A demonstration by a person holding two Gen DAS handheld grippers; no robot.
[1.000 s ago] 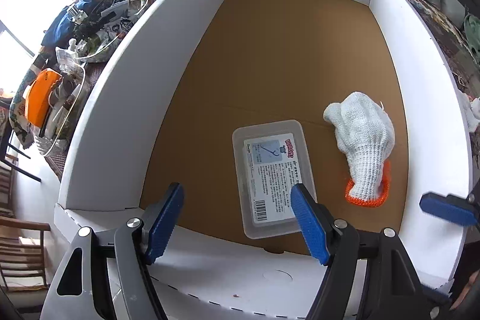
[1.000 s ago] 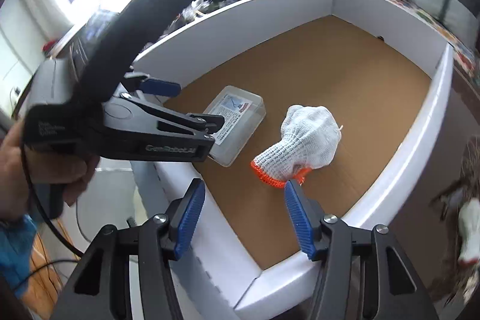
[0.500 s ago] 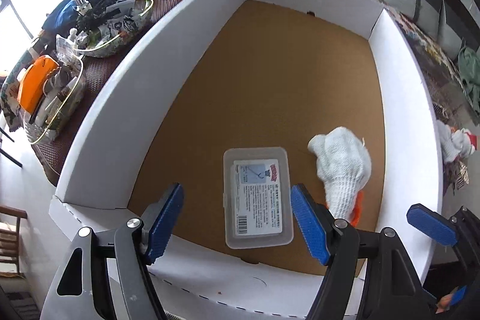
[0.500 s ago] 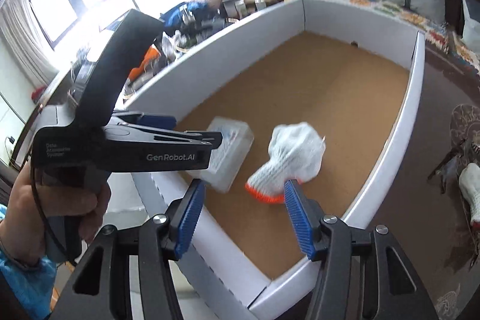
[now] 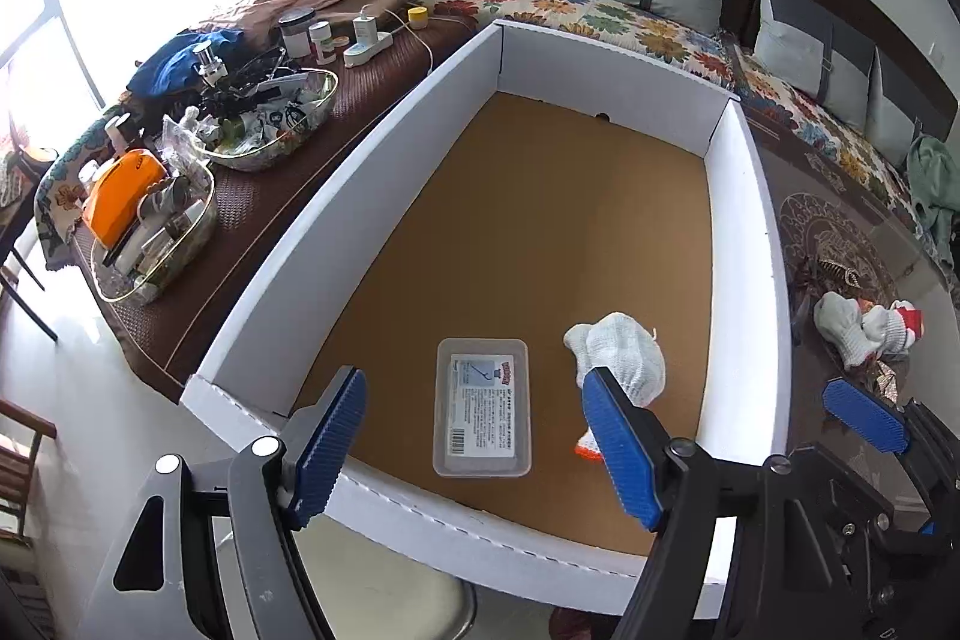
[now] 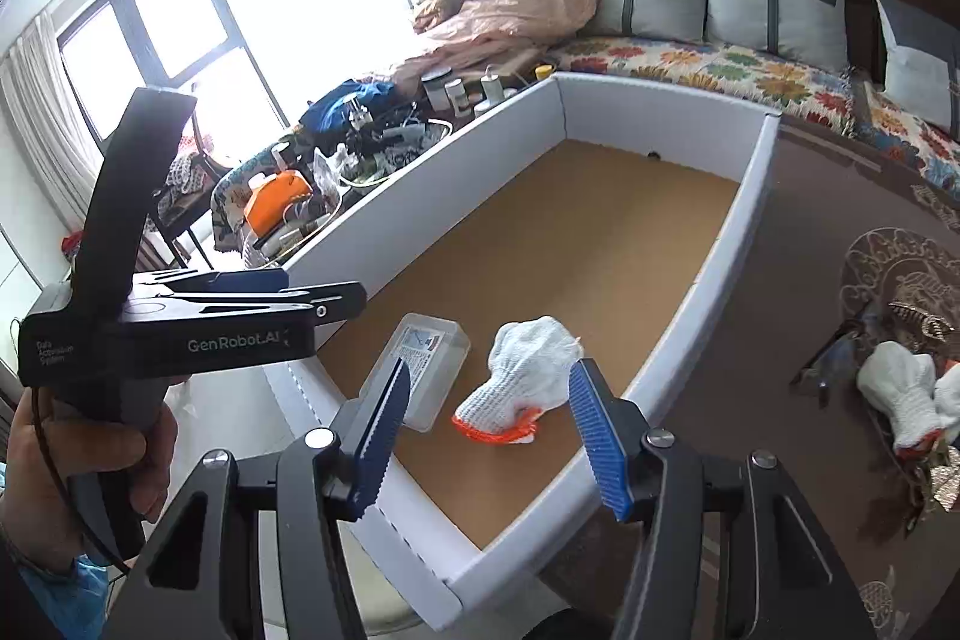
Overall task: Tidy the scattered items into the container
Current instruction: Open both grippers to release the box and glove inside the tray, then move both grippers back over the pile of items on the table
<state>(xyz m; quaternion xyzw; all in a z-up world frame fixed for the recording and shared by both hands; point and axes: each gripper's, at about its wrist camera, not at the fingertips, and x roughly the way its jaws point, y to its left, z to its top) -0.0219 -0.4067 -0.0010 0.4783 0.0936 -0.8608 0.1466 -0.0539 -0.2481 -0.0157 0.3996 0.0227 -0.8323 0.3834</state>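
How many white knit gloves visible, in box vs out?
3, maybe more. One glove in the box beside the clear case; two loose gloves lie bunched on the brown table, possibly hiding others.

white glove (image 5: 621, 358), orange cuff; brown-floored white box (image 5: 744, 244).

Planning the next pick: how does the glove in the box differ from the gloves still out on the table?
The glove in the box lies alone on the cardboard floor beside the clear plastic case; the gloves on the table lie bunched together outside the white box, to its right. The boxed one shows its orange cuff fully; the others show only a little orange-red. All are white knit.
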